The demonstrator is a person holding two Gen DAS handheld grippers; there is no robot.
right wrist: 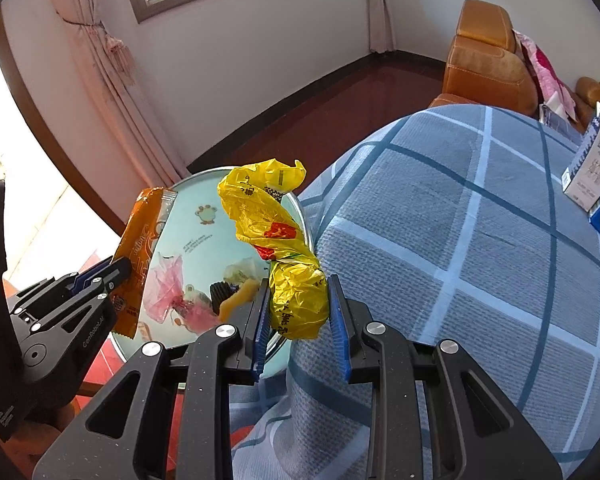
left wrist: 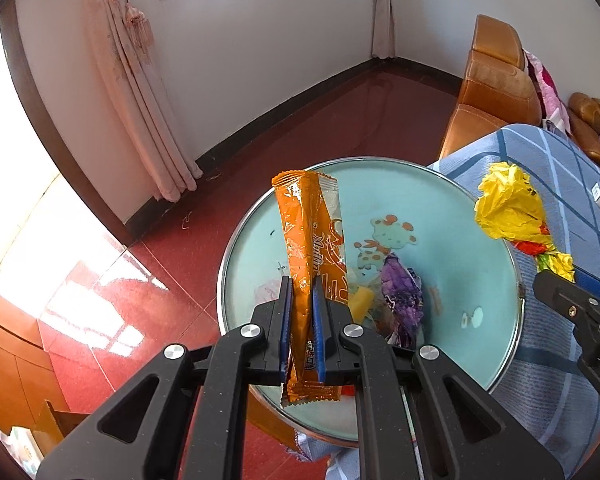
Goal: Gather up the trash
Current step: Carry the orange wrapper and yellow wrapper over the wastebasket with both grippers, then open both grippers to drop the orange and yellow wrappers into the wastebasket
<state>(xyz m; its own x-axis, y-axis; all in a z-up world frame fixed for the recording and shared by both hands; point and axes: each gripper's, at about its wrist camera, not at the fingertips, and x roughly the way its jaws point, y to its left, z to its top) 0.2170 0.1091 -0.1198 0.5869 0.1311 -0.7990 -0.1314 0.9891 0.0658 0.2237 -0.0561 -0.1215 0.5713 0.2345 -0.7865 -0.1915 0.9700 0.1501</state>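
My left gripper [left wrist: 302, 284] is shut on a long orange snack wrapper [left wrist: 308, 236] and holds it upright over a round light-green basin [left wrist: 480, 240]. The basin holds a purple wrapper [left wrist: 402, 296], a yellow scrap and pink plastic [right wrist: 168, 280]. My right gripper [right wrist: 298, 280] is shut on a crumpled yellow plastic bag [right wrist: 288, 276], held at the basin's right rim, above the edge of the blue checked cloth [right wrist: 460, 240]. The yellow bag [left wrist: 508, 208] also shows in the left wrist view, and the orange wrapper [right wrist: 140, 248] in the right wrist view.
The basin [right wrist: 196, 236] stands beside a table covered with the blue checked cloth [left wrist: 560, 184]. Cartons [right wrist: 596, 176] stand at the table's far right. An orange sofa [left wrist: 496, 92] is behind it. A red tiled floor [left wrist: 140, 300] and curtains [left wrist: 132, 80] are to the left.
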